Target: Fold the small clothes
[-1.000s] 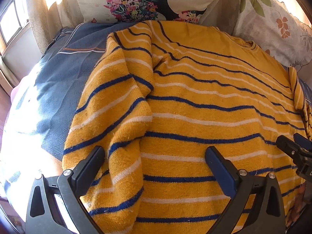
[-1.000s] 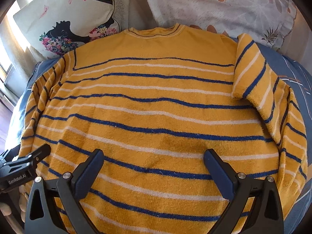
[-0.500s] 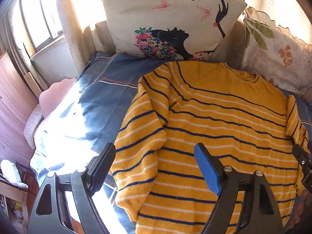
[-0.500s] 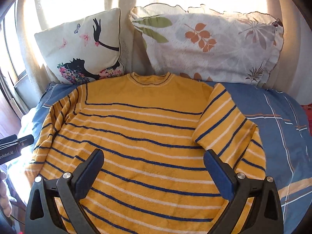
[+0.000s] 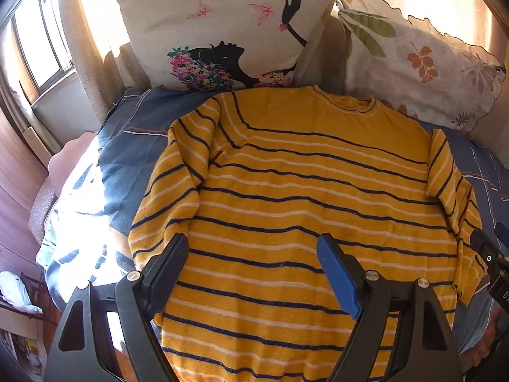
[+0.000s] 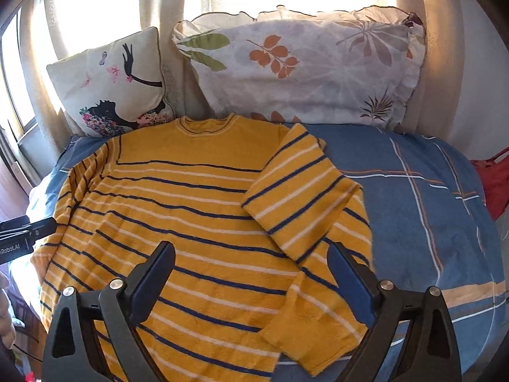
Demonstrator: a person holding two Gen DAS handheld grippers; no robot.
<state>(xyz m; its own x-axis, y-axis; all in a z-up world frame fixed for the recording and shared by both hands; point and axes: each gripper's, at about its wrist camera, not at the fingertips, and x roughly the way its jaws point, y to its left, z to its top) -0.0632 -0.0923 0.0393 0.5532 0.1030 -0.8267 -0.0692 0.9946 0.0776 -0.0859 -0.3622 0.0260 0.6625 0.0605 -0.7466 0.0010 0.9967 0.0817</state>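
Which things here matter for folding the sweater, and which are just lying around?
For the job: yellow striped sweater; left hand-held gripper and right hand-held gripper, both open.

Lying about: silhouette cushion; leaf-print pillow; red cloth; blue bedspread.

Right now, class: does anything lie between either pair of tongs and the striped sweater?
Nothing visible. The sweater lies flat on the bed, below the open left tongs and right tongs.
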